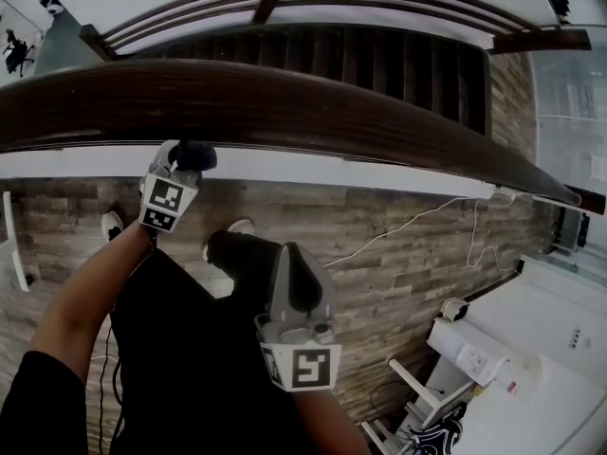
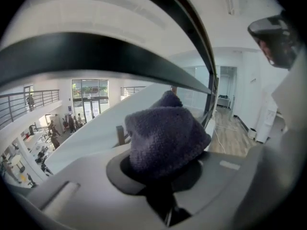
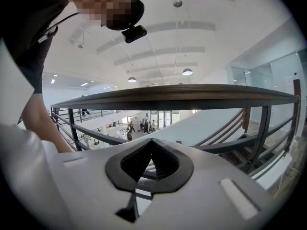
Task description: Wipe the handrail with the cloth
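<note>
Pinching a dark, nubbly knitted cloth (image 2: 165,135) in my left gripper (image 2: 163,159), I am holding it up just beneath the handrail (image 1: 285,107), a long, smooth, dark wooden bar curving across the landing. Whether cloth and rail are touching I cannot tell. The cloth is bunching into a soft, rounded lump and bulging out past the jaws, which are pressing in on its lower part. My right gripper (image 1: 299,273) is hanging lower and nearer my body, well apart from the rail. Its jaws are pressing together with nothing between them, the ribbed black pads meeting at a point. Below me, brown wood-plank flooring (image 1: 398,254) is showing, with a thin white cable (image 1: 408,224) trailing across it.
</note>
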